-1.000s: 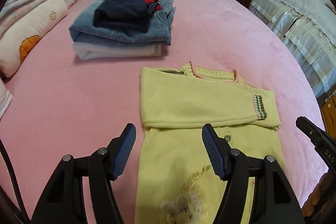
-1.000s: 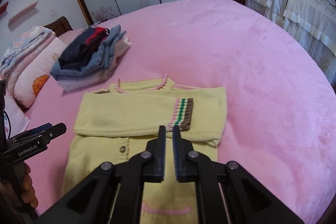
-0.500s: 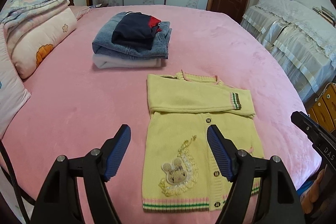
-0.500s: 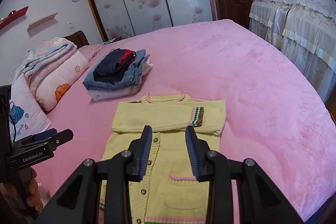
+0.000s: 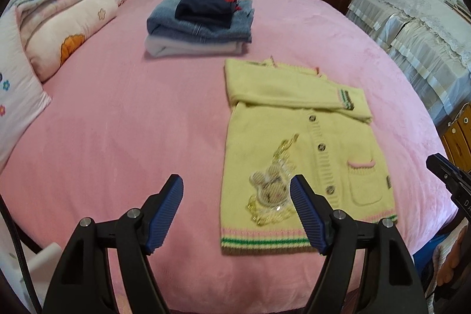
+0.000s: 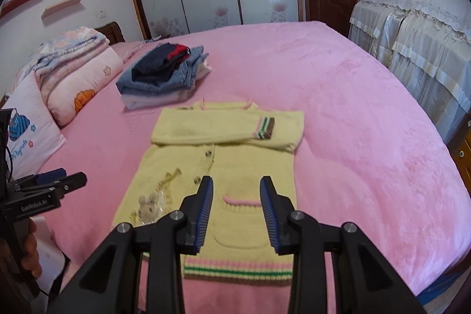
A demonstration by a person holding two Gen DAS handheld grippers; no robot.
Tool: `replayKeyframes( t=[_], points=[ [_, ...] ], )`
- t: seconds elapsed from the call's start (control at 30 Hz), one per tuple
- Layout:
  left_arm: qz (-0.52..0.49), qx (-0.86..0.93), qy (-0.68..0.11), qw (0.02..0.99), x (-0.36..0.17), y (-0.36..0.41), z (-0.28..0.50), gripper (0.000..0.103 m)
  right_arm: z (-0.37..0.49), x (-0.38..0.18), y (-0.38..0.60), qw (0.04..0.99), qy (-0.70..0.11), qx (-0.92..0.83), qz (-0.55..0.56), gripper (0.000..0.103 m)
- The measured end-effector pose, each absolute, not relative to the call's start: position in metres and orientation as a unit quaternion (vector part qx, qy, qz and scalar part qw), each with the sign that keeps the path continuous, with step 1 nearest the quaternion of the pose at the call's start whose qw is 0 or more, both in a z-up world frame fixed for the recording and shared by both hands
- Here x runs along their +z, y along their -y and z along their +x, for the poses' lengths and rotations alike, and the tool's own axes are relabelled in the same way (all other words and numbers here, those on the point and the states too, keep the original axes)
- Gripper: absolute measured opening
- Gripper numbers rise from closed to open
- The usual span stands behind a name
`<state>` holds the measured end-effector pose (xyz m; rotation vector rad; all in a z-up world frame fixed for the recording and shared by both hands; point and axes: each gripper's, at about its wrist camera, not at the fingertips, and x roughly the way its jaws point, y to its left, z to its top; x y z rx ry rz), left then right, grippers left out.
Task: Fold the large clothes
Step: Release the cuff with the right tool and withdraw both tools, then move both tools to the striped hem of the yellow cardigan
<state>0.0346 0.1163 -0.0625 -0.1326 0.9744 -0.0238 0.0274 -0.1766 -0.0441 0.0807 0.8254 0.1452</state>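
Yellow cardigan flat on bed, sleeves folded across chest, both grippers empty above hem.

Left wrist view: left gripper (image 5: 237,209) spread wide, holding nothing; cardigan (image 5: 297,143) lies at 1 o'clock of it on the pink bed (image 5: 117,137), long axis running 12-to-6, hem nearest. Folded pile (image 5: 203,19) at 12 o'clock, well apart. Right wrist view: right gripper (image 6: 235,211) moderately open, empty, directly over the hem-end pocket; cardigan (image 6: 223,155) dead ahead at 12. Right gripper looks nearer; hem-up fold likely next.

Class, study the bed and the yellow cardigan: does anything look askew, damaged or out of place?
Nothing stands out. The yellow cardigan lies flat with its sleeves folded across the chest, the folded pile sits tidily behind it, and both grippers hang open above the bed.
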Motion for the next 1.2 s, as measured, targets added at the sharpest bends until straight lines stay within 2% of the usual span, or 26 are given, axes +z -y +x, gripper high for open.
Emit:
replayKeyframes(
  t=[0.27, 0.63, 1.13, 1.2],
  points=[
    [-0.11, -0.019, -0.508, 0.854, -0.124, -0.143, 0.02, 0.074, 0.009, -0.099, 0.211, 0.887, -0.454, 0.059, 0.068, 0.033],
    [-0.176, -0.064, -0.548, 0.815, -0.188, -0.142, 0.032, 0.074, 0.005, -0.157, 0.247, 0.85, -0.505, 0.057, 0.137, 0.033],
    [-0.173, -0.075, -0.548, 0.815, -0.205, -0.136, 0.042, 0.074, 0.011, -0.182, 0.242, 0.83, -0.524, 0.094, 0.165, 0.036],
    [-0.176, -0.079, -0.545, 0.816, -0.204, -0.137, 0.041, 0.07, 0.01, -0.183, 0.243, 0.83, -0.523, 0.097, 0.171, 0.036]
  ],
)
